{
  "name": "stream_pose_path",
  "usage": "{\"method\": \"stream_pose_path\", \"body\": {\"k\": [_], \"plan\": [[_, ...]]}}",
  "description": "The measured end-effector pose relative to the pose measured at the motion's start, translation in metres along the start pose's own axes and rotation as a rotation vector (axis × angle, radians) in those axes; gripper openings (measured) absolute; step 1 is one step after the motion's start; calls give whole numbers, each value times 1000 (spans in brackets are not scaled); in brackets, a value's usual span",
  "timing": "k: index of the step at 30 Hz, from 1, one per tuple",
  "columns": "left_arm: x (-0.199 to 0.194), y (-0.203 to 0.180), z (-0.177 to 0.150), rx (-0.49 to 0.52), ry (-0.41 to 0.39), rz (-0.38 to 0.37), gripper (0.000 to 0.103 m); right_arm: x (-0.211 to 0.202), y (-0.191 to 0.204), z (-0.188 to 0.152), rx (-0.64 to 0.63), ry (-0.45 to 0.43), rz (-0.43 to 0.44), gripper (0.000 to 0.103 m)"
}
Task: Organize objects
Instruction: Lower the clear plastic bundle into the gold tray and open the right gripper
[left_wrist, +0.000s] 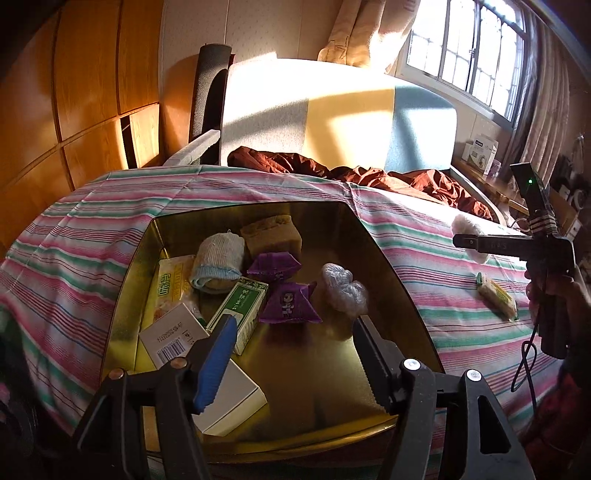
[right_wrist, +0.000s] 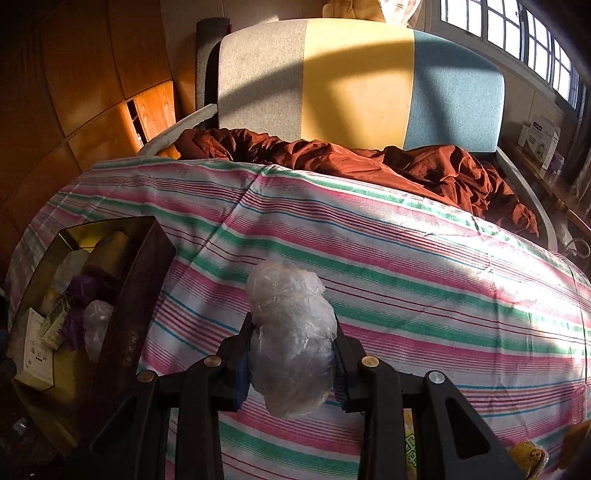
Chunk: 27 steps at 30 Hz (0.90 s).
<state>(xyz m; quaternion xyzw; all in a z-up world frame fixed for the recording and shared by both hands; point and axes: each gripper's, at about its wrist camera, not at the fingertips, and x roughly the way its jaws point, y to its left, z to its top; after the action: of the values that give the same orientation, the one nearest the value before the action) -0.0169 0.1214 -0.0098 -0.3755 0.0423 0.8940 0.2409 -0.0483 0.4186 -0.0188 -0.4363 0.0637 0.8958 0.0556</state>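
Clamped plastic wad (right_wrist: 291, 343) hovers right of cluttered tin (right_wrist: 147, 240).

The tin (left_wrist: 384, 258) is shiny gold metal inside, smooth enough to mirror stuff, and it sits on a striped woven cotton-looking bedsheet (left_wrist: 388, 206), matt and a bit wrinkly. Inside you've got glossy cardboard boxes (left_wrist: 240, 306), a rough knit sock (left_wrist: 218, 266) and a crinkly clear plastic wad (left_wrist: 343, 288); another plastic wad (right_wrist: 291, 339) looks the same. Wardrobe (left_wrist: 85, 74) is varnished wood, and the rust-brown blanket (right_wrist: 406, 166) has a silky sheen.
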Motion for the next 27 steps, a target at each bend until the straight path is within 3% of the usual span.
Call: {"method": "stream_pose_path", "body": {"k": [9,16,21,27], "plan": [[-10,14,-7,-26,-15,-6,67,3,102,17,-100,-15,144,34],[-19,33,-9,-76,-36,-4,71,23,137,25,-95,6,174,37],[-21,41,-10,-99,-39,-4,71,38,145,27,-86,31,168,66],[-21,46,-11,-112,-37,2,71,36,145,19,-92,31,163,68]]}}
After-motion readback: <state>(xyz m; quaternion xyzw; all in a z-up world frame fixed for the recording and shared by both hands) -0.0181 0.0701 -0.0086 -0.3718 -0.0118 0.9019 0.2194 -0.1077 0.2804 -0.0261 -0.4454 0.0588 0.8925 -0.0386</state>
